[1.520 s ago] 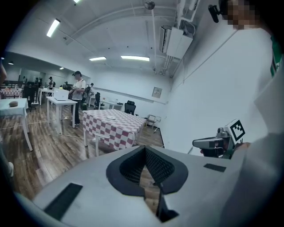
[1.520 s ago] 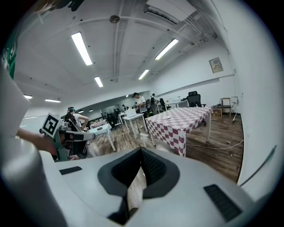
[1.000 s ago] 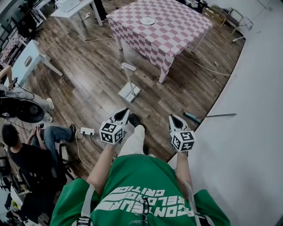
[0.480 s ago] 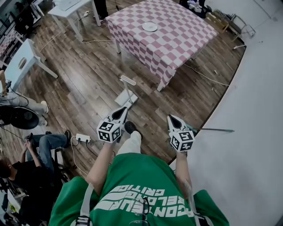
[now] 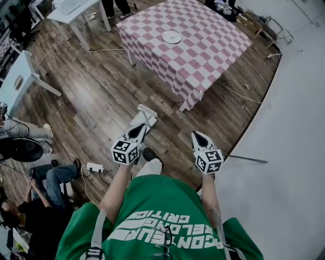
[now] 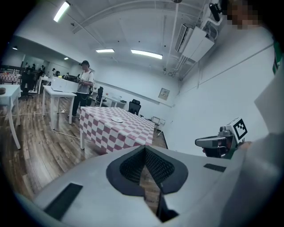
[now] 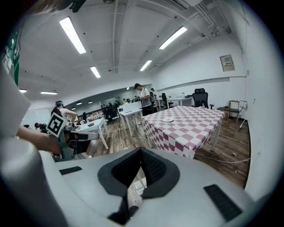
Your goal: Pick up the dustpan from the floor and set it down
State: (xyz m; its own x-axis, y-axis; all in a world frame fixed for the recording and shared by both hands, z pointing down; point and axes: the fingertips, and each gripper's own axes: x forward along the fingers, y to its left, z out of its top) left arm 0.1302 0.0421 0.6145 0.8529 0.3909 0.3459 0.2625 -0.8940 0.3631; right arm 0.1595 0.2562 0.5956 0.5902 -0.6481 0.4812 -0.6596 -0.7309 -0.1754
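The white dustpan (image 5: 141,118) stands on the wooden floor with its long handle upright, in the head view just beyond the tip of my left gripper (image 5: 142,127), which partly covers its pan. The left gripper (image 6: 145,149) is shut with nothing in it. My right gripper (image 5: 194,135) hovers over the floor to the right of the dustpan, also shut and empty; its own view (image 7: 141,152) shows its jaws together. Both grippers point forward and somewhat down, side by side.
A table with a pink-and-white checked cloth (image 5: 203,48) stands just beyond the dustpan, a white plate (image 5: 171,36) on it. A broom (image 5: 247,159) lies at the right by the white floor area. A power strip (image 5: 94,167) and seated people are at the left; white tables (image 5: 76,10) stand behind.
The person has walked forward with both grippers. The dustpan and the checked table now lie closer, the dustpan right at the left gripper's tip. Both grippers stay shut.
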